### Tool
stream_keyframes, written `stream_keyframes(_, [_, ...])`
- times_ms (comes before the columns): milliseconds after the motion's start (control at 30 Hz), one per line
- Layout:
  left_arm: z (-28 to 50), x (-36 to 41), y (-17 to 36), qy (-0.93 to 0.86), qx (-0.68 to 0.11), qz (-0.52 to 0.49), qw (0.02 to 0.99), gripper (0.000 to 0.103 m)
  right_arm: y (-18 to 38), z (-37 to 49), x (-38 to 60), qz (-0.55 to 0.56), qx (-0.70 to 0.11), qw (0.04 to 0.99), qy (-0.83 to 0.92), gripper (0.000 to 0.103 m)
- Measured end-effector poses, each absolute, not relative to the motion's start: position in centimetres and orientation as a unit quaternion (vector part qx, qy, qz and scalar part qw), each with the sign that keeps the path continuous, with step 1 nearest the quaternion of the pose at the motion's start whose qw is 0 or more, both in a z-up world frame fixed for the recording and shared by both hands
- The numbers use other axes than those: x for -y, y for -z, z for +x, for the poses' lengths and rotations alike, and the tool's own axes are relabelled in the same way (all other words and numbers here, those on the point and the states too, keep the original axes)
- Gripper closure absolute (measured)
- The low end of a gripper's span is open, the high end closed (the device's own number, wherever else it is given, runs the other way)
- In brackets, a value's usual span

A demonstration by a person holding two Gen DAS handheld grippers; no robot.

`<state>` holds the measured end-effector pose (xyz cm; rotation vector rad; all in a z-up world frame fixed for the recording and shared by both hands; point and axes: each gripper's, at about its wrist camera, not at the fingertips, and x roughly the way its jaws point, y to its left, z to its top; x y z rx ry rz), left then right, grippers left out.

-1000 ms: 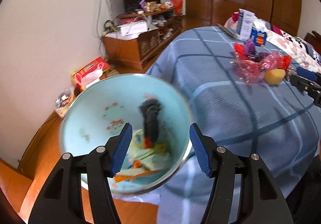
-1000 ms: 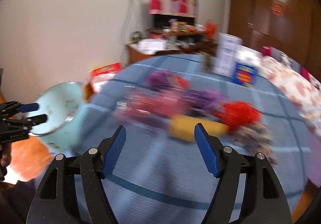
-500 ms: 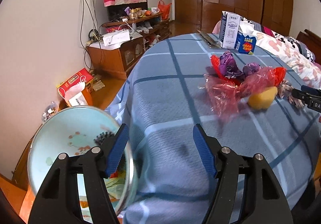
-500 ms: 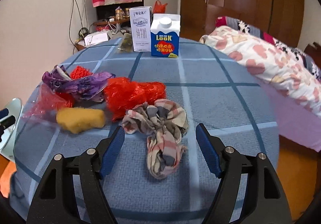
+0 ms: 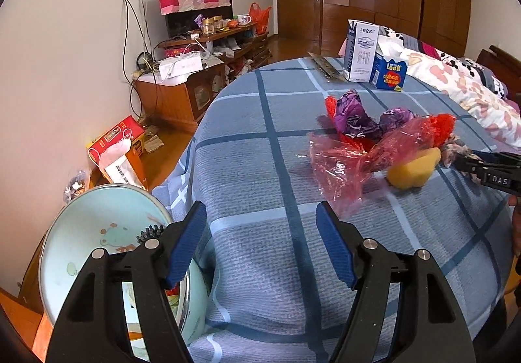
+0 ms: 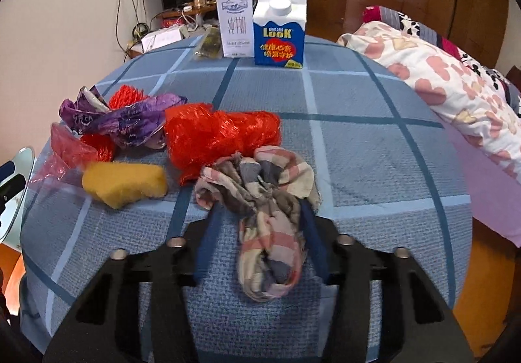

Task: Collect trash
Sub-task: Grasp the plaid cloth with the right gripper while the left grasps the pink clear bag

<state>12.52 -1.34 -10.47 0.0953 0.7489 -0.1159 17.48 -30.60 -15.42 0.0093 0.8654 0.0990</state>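
Observation:
Trash lies on a round table with a blue plaid cloth (image 6: 374, 141): a plaid rag (image 6: 263, 200), a yellow sponge (image 6: 123, 182), an orange mesh wad (image 6: 221, 133), purple wrappers (image 6: 123, 118) and a pink plastic bag (image 5: 345, 164). My right gripper (image 6: 257, 216) is down over the rag, its jaws closing around the rag's middle. My left gripper (image 5: 260, 242) is open and empty above the table's near edge. A pale green bin (image 5: 97, 232) holding trash stands lower left of it.
Two cartons, a white one (image 6: 235, 22) and a blue one (image 6: 280, 34), stand at the table's far side. A bed with a floral quilt (image 6: 456, 86) is on the right. A wooden cabinet (image 5: 182, 92) and a red box (image 5: 117, 148) stand by the left wall.
My right gripper has dropped onto the plaid rag and narrowed around it. My left gripper has swung right, from over the bin to over the table.

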Motion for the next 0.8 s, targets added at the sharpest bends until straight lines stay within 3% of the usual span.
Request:
stream_keyframes(133, [12.6,1.5,10.3,0.058,-0.364,0.047,0.928,0.034,15.4,17.2,30.5,0.004,-0.416,0.908,-0.054,0.076])
stream_keyframes(800, [13.9,7.5,11.3,0.099,-0.378,0.076,0.918,0.035,14.1,11.2,34.6,0.044,-0.362,0.931,-0.031,0.076])
